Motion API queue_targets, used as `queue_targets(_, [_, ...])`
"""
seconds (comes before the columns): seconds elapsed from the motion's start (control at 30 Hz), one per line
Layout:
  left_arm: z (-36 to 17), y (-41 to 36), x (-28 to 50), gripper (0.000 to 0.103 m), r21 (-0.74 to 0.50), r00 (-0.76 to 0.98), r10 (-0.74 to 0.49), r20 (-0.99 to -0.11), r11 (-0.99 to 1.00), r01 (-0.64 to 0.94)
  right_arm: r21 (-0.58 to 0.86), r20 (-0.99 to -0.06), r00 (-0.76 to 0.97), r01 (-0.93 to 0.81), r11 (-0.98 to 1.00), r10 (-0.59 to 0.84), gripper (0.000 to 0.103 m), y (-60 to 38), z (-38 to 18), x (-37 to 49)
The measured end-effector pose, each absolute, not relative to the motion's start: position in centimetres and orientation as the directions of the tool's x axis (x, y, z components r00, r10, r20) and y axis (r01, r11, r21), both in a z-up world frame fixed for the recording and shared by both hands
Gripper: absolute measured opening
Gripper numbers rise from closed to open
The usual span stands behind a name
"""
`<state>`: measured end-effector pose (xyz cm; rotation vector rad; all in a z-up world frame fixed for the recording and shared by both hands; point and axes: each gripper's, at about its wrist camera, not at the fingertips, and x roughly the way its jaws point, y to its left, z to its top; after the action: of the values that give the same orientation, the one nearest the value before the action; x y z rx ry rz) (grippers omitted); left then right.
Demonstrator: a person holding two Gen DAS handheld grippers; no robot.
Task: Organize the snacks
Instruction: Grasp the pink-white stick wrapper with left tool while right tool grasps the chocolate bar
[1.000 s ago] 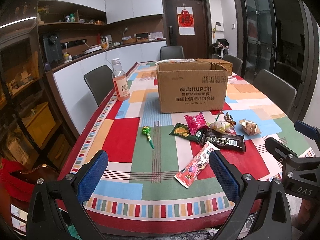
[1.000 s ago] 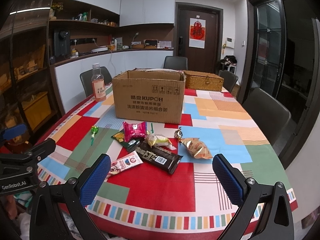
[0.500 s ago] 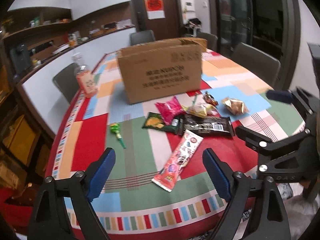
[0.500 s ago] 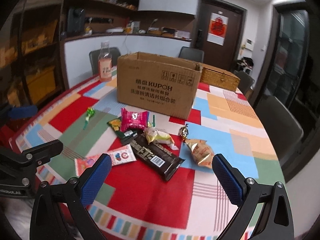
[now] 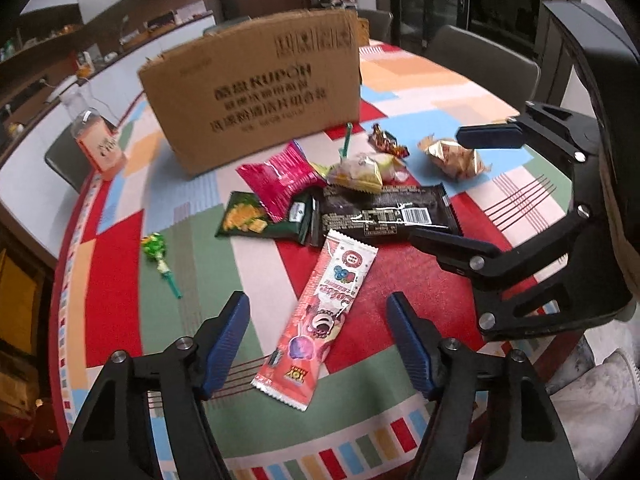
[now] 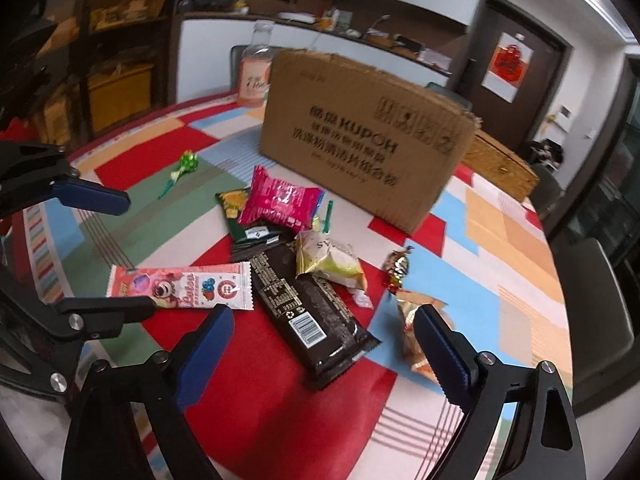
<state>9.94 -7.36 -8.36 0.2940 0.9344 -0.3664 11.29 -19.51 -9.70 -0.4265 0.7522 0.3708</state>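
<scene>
Snacks lie scattered on a patchwork tablecloth (image 5: 120, 264), in front of a brown cardboard box (image 5: 256, 92) that stands farther back on the table. Nearest the left gripper (image 5: 318, 344) is a long pink snack bar (image 5: 320, 320), lying lengthwise between its blue pads; the jaws have just been closing but stand apart from the wrapper on both sides, touching nothing. Beyond the bar lies a dark chocolate bar (image 5: 384, 212), with a green cracker packet (image 5: 260, 220) to its left and a pink foil bag (image 5: 280, 180) resting partly on that packet. A pale yellow-green pouch (image 5: 360, 172) overlaps the chocolate bar's far edge. To the far right are a small twisted candy (image 5: 384, 142) and a crumpled gold wrapper (image 5: 452, 158). A green lollipop (image 5: 160, 256) lies alone at the left, well apart from the pile. The right gripper (image 6: 324, 340) hovers with jaws wide, though just narrowing, over the near end of the chocolate bar, gripping nothing; its right pad covers part of the gold wrapper. A pink drink bottle (image 5: 98, 140) stands left of the box.
</scene>
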Motion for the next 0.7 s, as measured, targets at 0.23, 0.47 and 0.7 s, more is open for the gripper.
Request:
queue_targets(0.23, [-10.1,-8.0,11.7,0.062,0.062,0.475,-0.186,-0.86,0.887,0.458,-0.175,-0.776,0.595,-0.521,0.835,0.208,0.083,-19.8,-11.4,13.7])
queue_targets(0.47, [-11.3,-8.6,12.9,0.053,0.032,0.429,-0.203,-0.88,0.877,0.48,-0.131,-0.811,0.534,-0.562,0.817,0.238,0.078,-19.8,-12.6,15.3])
queue_targets(0.7, [-12.1,-8.5,13.7,0.047,-0.007,0.398,-0.224,-0.89,0.877,0.48,-0.104,-0.833,0.492,-0.588,0.802,0.253,0.074,-19.3,-13.2,16.7])
